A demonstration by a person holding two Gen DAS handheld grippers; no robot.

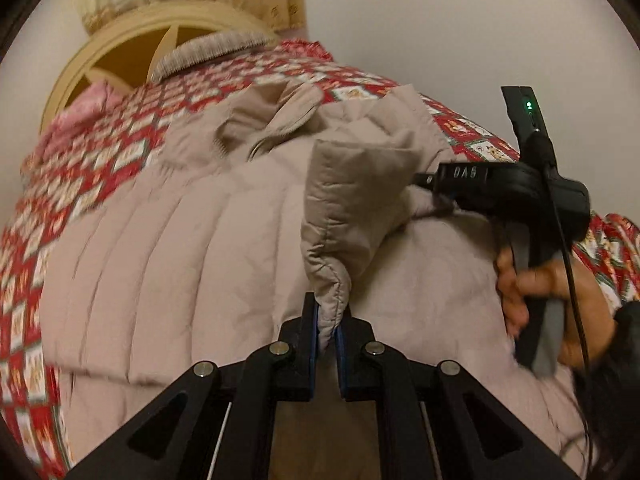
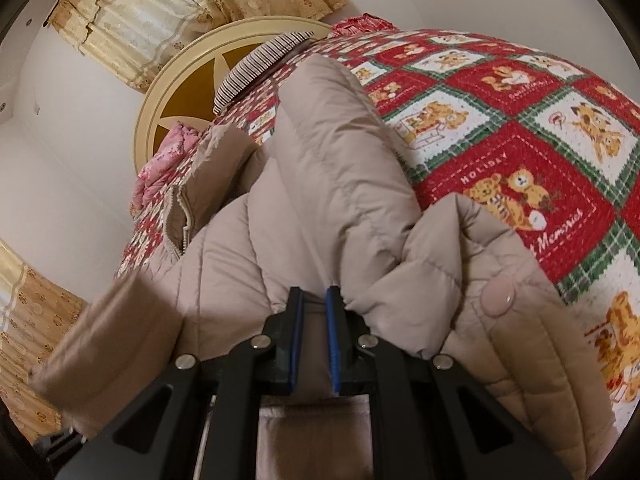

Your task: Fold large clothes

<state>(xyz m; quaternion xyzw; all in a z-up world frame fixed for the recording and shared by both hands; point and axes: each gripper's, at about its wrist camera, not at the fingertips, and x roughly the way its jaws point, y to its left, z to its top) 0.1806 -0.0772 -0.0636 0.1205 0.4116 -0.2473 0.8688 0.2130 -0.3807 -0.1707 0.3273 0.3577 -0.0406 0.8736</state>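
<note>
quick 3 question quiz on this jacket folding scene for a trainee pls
1. True or false: the left gripper has its jaws closed on a fold of the beige puffer jacket.
2. What lies directly under the jacket? A) a bare wooden floor B) a red patchwork bedspread with teddy bears C) a glass table
3. Fill in: in the left wrist view, the right gripper is carried by a person's ____.

Key:
1. True; a quilted edge is pinched between the blue pads.
2. B
3. hand
</note>
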